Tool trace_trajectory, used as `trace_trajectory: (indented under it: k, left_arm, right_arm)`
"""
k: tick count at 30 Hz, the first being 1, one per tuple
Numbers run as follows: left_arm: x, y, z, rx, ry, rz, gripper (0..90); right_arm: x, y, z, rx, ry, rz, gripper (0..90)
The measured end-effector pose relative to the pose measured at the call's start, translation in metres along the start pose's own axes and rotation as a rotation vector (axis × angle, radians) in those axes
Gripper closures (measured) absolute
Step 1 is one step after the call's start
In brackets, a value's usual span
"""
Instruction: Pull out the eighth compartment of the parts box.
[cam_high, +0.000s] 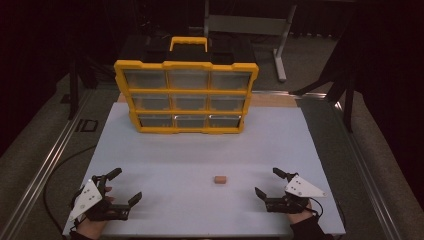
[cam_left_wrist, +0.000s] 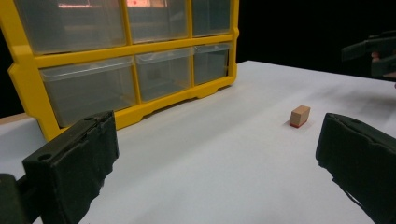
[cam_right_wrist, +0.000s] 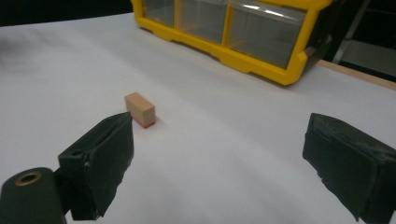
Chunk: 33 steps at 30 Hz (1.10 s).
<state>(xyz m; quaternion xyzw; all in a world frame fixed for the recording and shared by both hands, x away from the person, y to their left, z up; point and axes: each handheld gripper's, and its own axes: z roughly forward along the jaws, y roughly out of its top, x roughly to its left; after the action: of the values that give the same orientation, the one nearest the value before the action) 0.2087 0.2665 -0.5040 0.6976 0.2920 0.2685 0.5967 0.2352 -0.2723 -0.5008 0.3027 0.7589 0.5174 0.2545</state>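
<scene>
A small tan block with a red underside (cam_high: 220, 179) lies on the white table (cam_high: 200, 150) between the two hands, nearer the right one. It appears again as the block (cam_left_wrist: 300, 115) off to the right in the left gripper view and as the block (cam_right_wrist: 139, 109) just beyond the left jaw in the right gripper view. My left gripper (cam_high: 127, 186) rests near the front left corner, open and empty. Near the front right, my right gripper (cam_high: 267, 182) is also open with nothing between its jaws. A yellow drawer cabinet (cam_high: 186, 95) with clear drawers stands at the back of the table.
The cabinet (cam_left_wrist: 126, 60) has a yellow carry handle (cam_high: 188, 42) on top and its drawers are closed. A grey metal stand (cam_high: 280, 50) is on the floor behind the table. Metal rails (cam_high: 45, 165) run along the table's sides.
</scene>
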Motion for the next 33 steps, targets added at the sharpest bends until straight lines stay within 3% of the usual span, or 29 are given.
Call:
trace_trajectory:
  k: [16, 18, 22, 33]
  left_arm:
    - [-0.0031, 0.0004, 0.0013, 0.022, -0.005, 0.013, 0.0]
    - [-0.0014, -0.0013, 0.0011, 0.029, -0.009, 0.012, 0.0]
    - [-0.0015, -0.0014, 0.0012, 0.029, -0.007, 0.015, 0.0]
    - [-0.0061, 0.0023, 0.0043, 0.037, -0.003, 0.031, 0.0]
  right_arm:
    - [-0.0040, -0.0038, -0.0019, 0.019, -0.025, -0.028, 8.8]
    - [-0.0045, -0.0035, -0.0029, 0.027, -0.042, -0.057, 8.8]
    - [-0.0056, -0.0026, -0.0034, 0.027, -0.045, -0.040, 8.8]
    - [-0.0026, -0.0013, -0.0021, 0.043, -0.064, -0.058, 8.8]
